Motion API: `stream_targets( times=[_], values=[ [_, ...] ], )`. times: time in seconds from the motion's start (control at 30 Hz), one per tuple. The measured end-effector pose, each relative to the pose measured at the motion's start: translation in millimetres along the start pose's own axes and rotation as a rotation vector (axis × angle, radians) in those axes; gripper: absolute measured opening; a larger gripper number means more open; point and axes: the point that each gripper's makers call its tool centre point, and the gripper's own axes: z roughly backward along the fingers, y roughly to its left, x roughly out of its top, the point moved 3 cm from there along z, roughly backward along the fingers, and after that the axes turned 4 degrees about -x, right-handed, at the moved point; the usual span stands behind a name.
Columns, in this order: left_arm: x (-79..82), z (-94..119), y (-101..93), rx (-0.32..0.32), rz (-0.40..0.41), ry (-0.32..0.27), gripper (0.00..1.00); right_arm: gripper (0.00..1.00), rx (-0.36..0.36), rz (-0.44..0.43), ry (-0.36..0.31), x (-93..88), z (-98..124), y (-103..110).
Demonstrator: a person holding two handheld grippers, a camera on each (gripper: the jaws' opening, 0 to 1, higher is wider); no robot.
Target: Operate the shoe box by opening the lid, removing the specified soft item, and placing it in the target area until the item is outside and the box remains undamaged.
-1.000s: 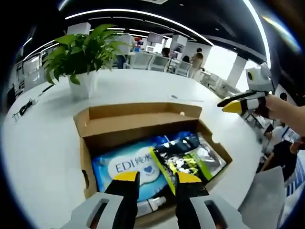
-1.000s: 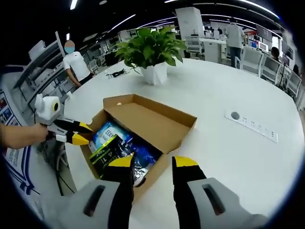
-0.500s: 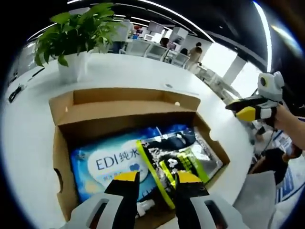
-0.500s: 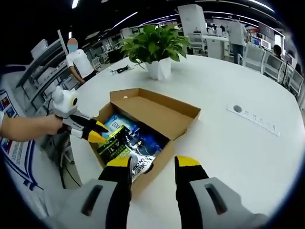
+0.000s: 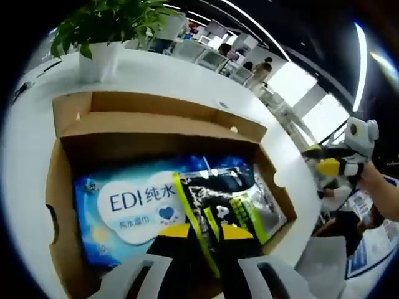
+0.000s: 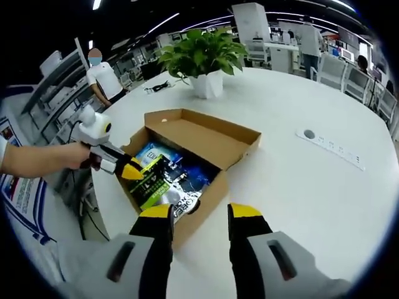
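My left gripper (image 5: 201, 232) hangs low inside the open shoe box (image 5: 56, 205), its fingers (image 5: 174, 232) narrowly parted and straddling the yellow-green edge of the black-and-green packet (image 5: 218, 205); I cannot tell whether they are touching it. Just left of that packet lies the blue EDI wipes pack (image 5: 124, 205), flat on the box floor. From the right gripper view, the left gripper (image 6: 128, 169) sits at the box's near-left corner, above the packet (image 6: 153, 182). My right gripper (image 6: 199, 215) holds nothing, fingers (image 6: 245, 213) moderately apart, just outside the box's near wall (image 6: 209, 198). The lid (image 6: 206, 140) lies folded back. White worktop (image 6: 312, 193) spreads open to the right; a potted plant (image 6: 202, 62) stands beyond.
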Motion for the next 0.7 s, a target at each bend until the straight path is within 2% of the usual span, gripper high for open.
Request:
stream_targets(
  times=[0.1,0.17,0.33,0.7],
  values=[
    [-0.8,0.1,1.0,0.018,-0.001,-0.002,0.04,0.32,0.0,0.0,0.001,-1.7,-0.5,0.1],
    [-0.6,-0.1,2.4,0.015,0.016,-0.01,0.03,0.32,0.002,-0.001,0.003,-2.1,-0.8,-0.4],
    [0.3,-0.9,4.4,0.01,0.055,-0.029,0.0,0.31,0.006,-0.003,0.004,-1.5,-2.2,1.2],
    [-2.4,6.7,6.5,0.036,0.057,-0.045,0.0,0.31,0.026,-0.006,0.004,-1.2,-6.6,10.2]
  ],
)
